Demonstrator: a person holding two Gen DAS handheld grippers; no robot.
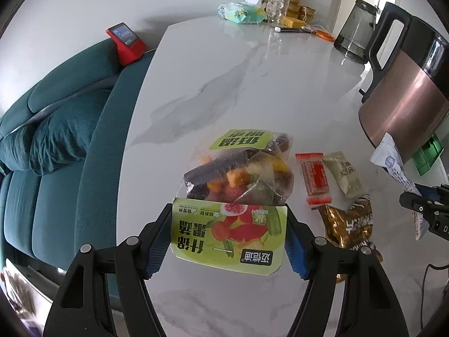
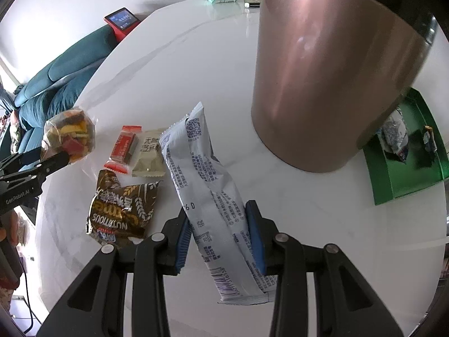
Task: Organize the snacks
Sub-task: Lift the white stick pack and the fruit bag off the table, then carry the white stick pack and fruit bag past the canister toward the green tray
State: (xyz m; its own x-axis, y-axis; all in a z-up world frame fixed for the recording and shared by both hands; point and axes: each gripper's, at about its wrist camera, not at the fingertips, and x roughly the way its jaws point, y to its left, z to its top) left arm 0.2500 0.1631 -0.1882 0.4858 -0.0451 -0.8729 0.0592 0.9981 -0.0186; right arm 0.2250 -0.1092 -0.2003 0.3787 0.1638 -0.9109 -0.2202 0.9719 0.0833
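Note:
My left gripper (image 1: 228, 238) is shut on a green-labelled bag of dried fruit and vegetable chips (image 1: 235, 191), held above the white marble table (image 1: 224, 84); the bag also shows in the right wrist view (image 2: 70, 137). My right gripper (image 2: 219, 233) is shut on a long white snack packet (image 2: 204, 185), held above the table; it also shows in the left wrist view (image 1: 393, 165). On the table lie a red-wrapped bar (image 2: 123, 148), a beige packet (image 2: 148, 154) and a brown-gold packet (image 2: 123, 207). A green tray (image 2: 404, 179) at the right holds a few snacks.
A large copper-coloured kettle (image 2: 331, 70) stands between the snacks and the green tray. A dark jug (image 1: 356, 31), glasses, gold tins and a pale green bag (image 1: 241, 12) sit at the table's far end. A teal sofa (image 1: 56, 140) with a red device (image 1: 126, 42) lies left.

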